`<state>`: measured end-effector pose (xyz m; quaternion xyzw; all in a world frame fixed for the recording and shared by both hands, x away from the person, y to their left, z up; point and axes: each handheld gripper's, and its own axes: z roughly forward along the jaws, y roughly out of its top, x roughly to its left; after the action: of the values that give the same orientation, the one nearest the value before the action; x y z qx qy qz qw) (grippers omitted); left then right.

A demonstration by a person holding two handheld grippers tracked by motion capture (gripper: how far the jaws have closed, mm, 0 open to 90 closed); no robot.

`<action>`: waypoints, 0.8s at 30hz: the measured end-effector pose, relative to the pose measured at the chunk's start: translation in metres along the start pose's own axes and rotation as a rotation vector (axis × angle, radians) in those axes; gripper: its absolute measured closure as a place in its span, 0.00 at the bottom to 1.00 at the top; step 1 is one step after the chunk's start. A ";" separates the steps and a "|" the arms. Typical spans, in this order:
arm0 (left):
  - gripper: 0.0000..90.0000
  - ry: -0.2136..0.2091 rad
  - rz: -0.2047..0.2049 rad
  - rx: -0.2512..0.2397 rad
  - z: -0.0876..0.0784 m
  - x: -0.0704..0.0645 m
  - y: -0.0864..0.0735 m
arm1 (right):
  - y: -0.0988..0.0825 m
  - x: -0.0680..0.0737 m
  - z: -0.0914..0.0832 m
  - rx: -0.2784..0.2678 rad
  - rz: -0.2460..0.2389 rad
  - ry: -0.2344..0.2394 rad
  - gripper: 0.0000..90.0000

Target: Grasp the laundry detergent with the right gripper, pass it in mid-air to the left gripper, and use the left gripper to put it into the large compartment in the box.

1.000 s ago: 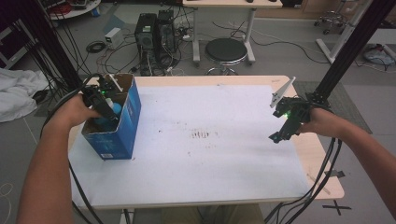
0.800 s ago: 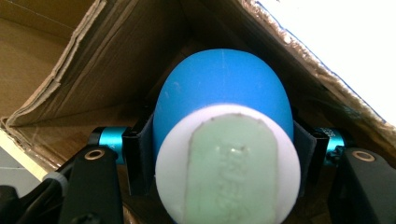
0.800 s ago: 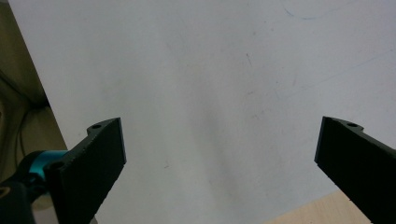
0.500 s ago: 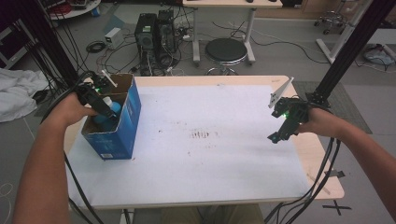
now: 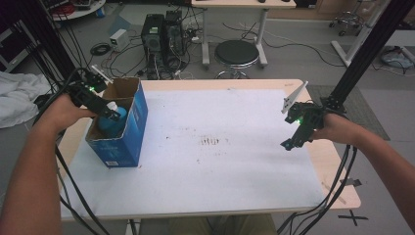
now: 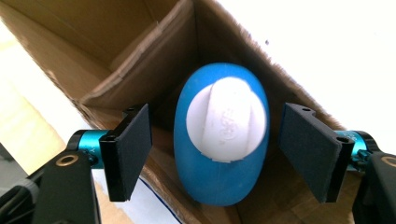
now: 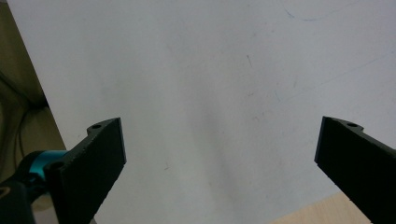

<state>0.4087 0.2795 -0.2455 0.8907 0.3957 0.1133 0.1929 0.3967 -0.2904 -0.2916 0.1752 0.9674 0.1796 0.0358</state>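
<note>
A blue cardboard box (image 5: 128,132) stands open-topped at the table's left edge. Inside it a blue bottle (image 5: 111,122) with a white cap stands upright. My left gripper (image 5: 113,116) hovers just over the box mouth. In the left gripper view the bottle (image 6: 222,135) sits between the jaws of that gripper (image 6: 217,114), with a gap on each side; the jaws have just been opening and the pads (image 6: 135,149) are off it. My right gripper (image 5: 288,143) hangs open over the white sheet at the right, and nothing lies between the jaws of the right gripper (image 7: 219,123).
A white sheet (image 5: 235,196) covers most of the wooden table (image 5: 337,171). Beyond the far edge stand a round stool (image 5: 237,53) and computer towers (image 5: 161,34). A black frame post (image 5: 362,58) rises at the right and a white cloth (image 5: 17,95) lies at the left.
My left gripper has lifted a little out of the box and its jaws have spread off the bottle, which stays inside. The right gripper has not moved.
</note>
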 end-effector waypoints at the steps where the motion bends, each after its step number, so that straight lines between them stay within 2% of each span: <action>1: 0.29 0.000 -0.003 -0.009 -0.003 0.000 0.000 | 0.000 0.000 -0.001 0.002 0.005 -0.002 0.01; 7: 0.29 -0.004 0.009 -0.021 -0.018 -0.007 0.006 | -0.002 0.001 -0.002 -0.009 0.001 -0.004 0.01; 12: 0.29 -0.018 0.009 -0.061 -0.034 -0.015 0.014 | -0.004 0.001 -0.005 -0.008 0.008 -0.006 0.01; 17: 0.29 -0.022 0.059 -0.061 -0.042 -0.031 0.025 | -0.007 0.001 -0.007 -0.015 0.011 -0.010 0.01; 22: 0.29 -0.018 0.081 -0.084 -0.048 -0.043 0.039 | -0.007 0.002 -0.008 -0.021 0.015 -0.013 0.01; 24: 0.29 -0.025 0.117 -0.083 -0.047 -0.050 0.045 | -0.007 0.003 -0.008 -0.017 0.013 -0.014 0.01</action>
<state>0.3888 0.2265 -0.1863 0.9050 0.3353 0.1294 0.2278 0.3910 -0.2981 -0.2861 0.1825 0.9643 0.1870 0.0430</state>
